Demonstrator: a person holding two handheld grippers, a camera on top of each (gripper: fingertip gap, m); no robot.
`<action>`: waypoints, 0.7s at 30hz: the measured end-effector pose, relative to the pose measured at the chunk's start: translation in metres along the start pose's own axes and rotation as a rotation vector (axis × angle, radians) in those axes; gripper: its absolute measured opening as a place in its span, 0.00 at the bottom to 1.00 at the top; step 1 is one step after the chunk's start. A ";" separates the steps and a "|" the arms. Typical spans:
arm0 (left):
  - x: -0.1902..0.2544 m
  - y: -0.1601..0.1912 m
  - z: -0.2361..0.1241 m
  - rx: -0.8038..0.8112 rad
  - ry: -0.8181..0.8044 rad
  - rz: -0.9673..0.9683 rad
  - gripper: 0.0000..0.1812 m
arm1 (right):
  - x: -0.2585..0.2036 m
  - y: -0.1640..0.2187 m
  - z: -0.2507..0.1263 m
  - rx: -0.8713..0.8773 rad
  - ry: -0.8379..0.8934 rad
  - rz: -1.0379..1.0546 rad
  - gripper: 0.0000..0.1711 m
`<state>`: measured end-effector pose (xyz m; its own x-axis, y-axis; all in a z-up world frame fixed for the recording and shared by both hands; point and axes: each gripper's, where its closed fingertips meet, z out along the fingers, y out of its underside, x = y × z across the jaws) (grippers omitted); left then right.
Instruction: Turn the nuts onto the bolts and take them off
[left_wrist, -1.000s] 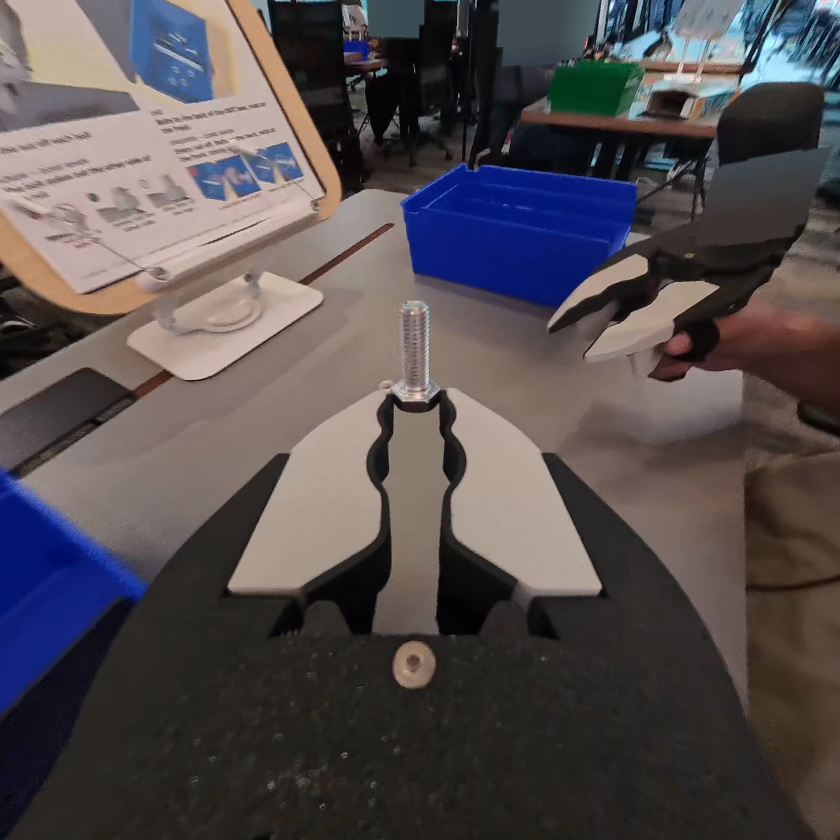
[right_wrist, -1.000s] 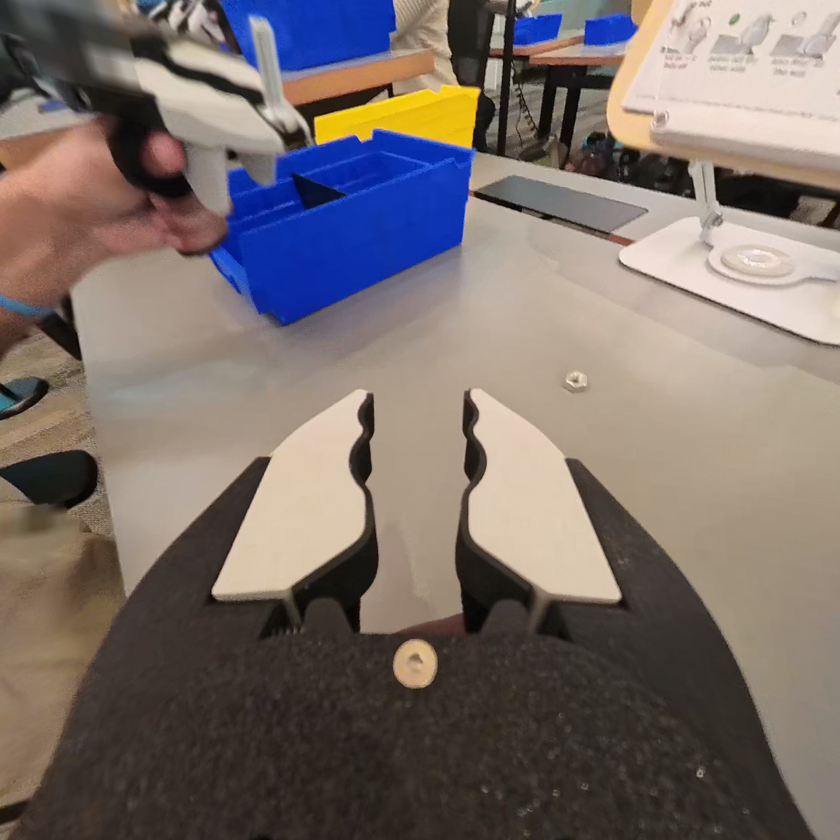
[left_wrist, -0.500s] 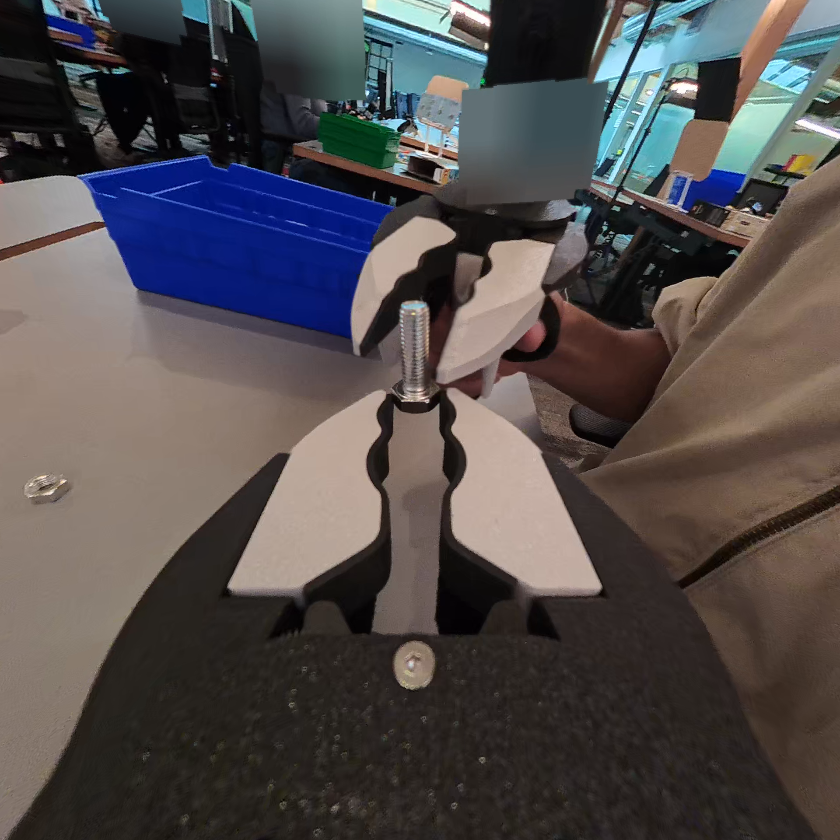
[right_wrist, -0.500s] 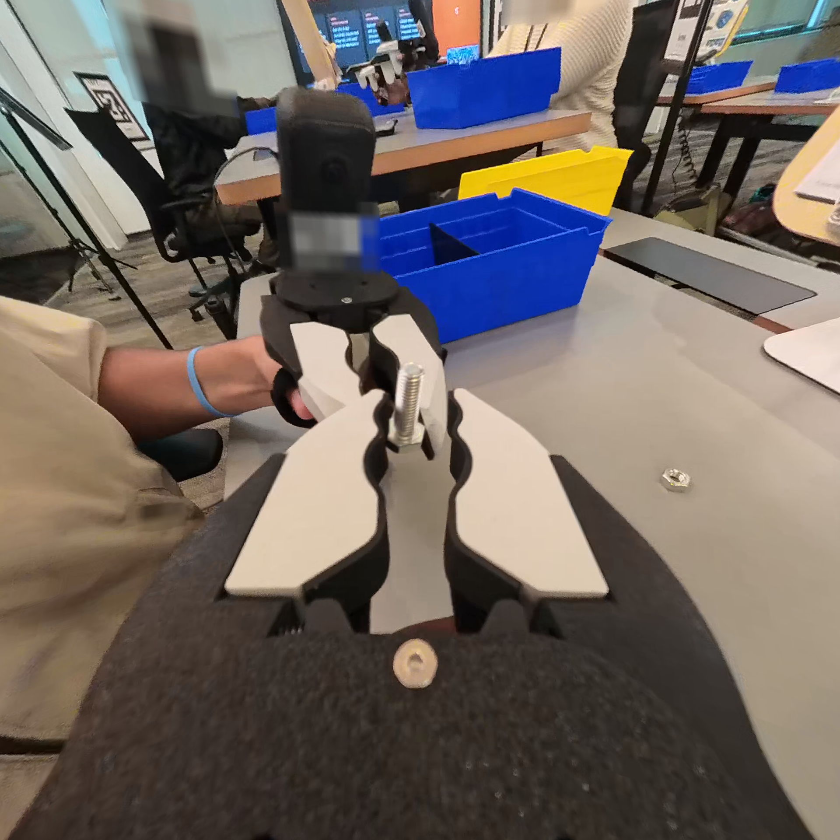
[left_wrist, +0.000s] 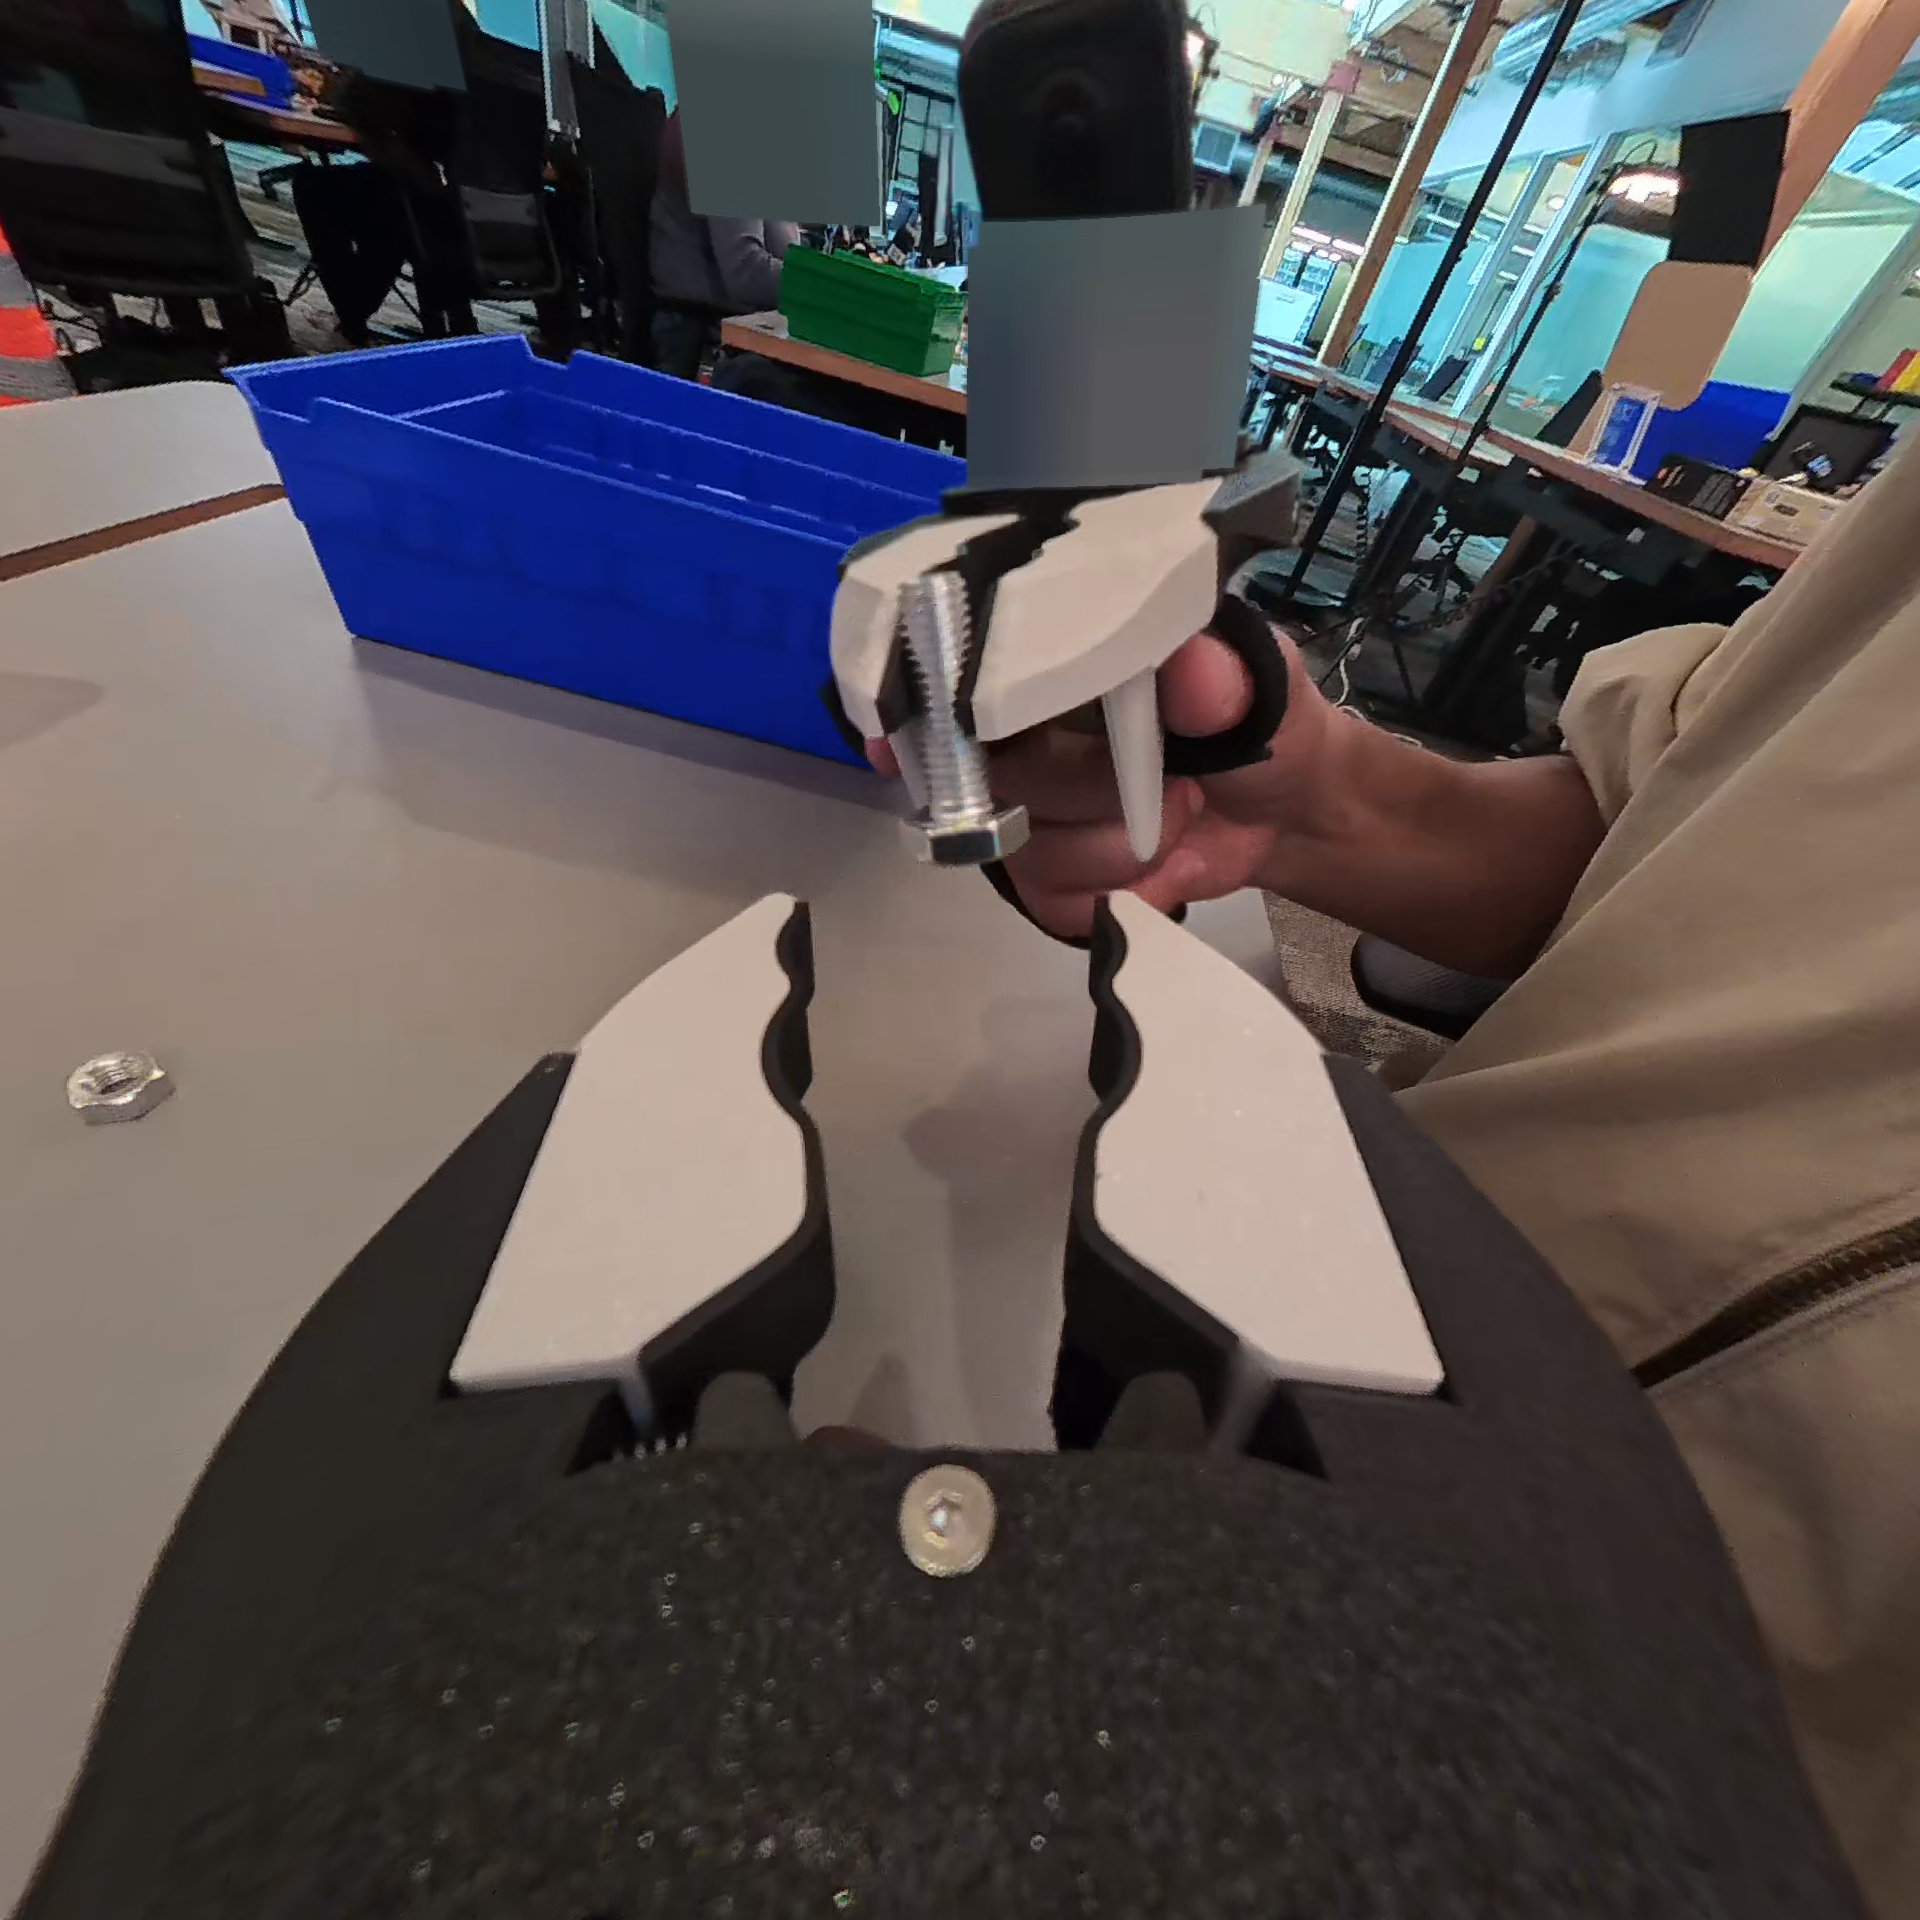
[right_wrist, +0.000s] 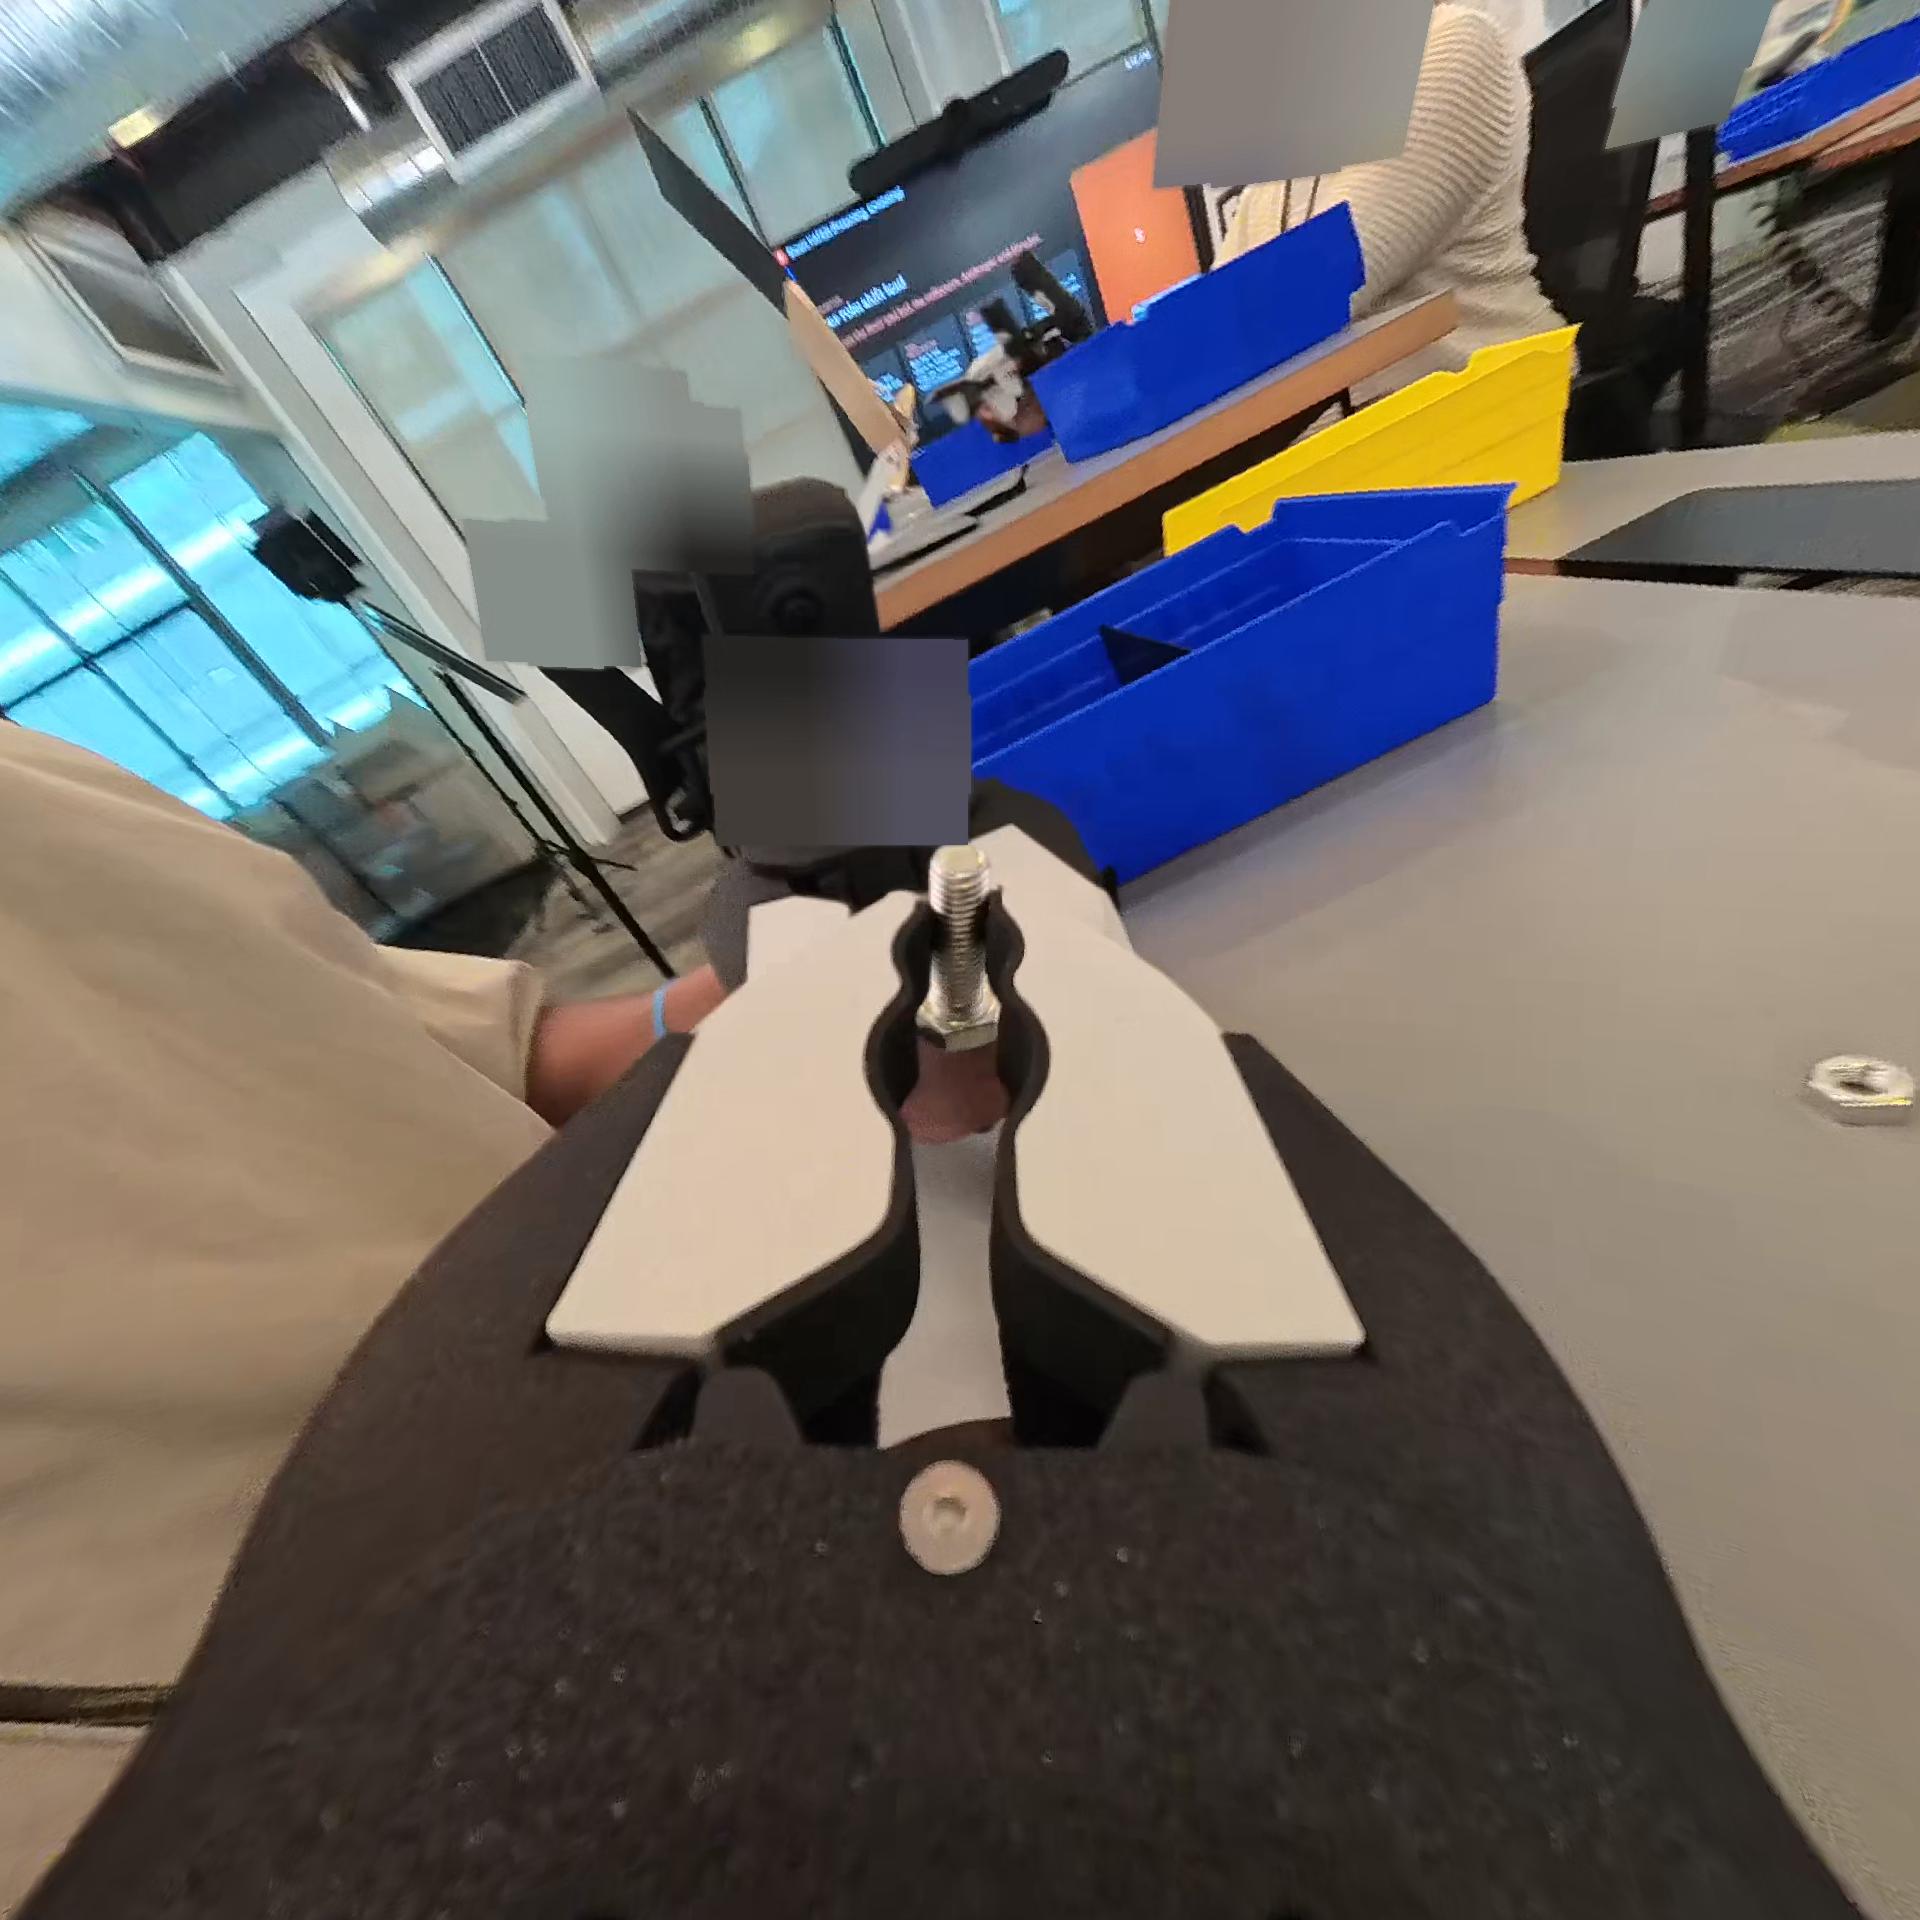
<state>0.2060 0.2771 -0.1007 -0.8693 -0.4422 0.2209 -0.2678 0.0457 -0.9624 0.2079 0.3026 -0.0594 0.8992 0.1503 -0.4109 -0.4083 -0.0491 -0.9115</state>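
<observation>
My right gripper (right_wrist: 958, 920) is shut on the threaded shank of a silver bolt (right_wrist: 960, 961), head down, held above the grey table (right_wrist: 1507, 987). The left wrist view shows that gripper (left_wrist: 935, 665) clamping the bolt (left_wrist: 951, 727), its hex head hanging below the fingers. My left gripper (left_wrist: 951, 914) is open and empty just below the bolt's head. A loose silver nut (left_wrist: 120, 1086) lies on the table at the left; it also shows in the right wrist view (right_wrist: 1858, 1089) at the right.
A blue bin (left_wrist: 582, 551) stands on the table behind the grippers. In the right wrist view another blue bin with a divider (right_wrist: 1247, 686) and a yellow bin (right_wrist: 1403, 436) stand farther back. The person's beige sleeve (left_wrist: 1662, 935) is at the right. Some 4 centimetres of space lies between my two pairs of fingers. The loose silver nut (left_wrist: 120, 1086) is about equally far from each gripper, around 20 centimetres.
The bolt passed from my left gripper to my right: the right fingers closed on its shank, then the left fingers opened and let go of the head. The right gripper lifted the bolt slightly.
</observation>
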 end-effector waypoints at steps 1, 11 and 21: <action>0.000 0.000 0.001 0.002 -0.005 0.008 0.28 | -0.001 0.000 0.001 0.010 -0.019 0.029 0.05; -0.002 -0.003 0.000 0.003 -0.043 0.044 0.18 | -0.002 0.018 0.014 -0.039 0.043 -0.002 0.05; -0.001 0.002 -0.003 -0.028 -0.021 0.027 0.10 | 0.002 0.022 0.017 -0.087 0.094 -0.056 0.06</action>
<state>0.2051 0.2801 -0.1019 -0.8676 -0.4591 0.1908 -0.2557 0.0828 -0.9632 0.1984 0.3185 -0.0797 0.9328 0.0620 -0.3550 -0.3452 -0.1293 -0.9296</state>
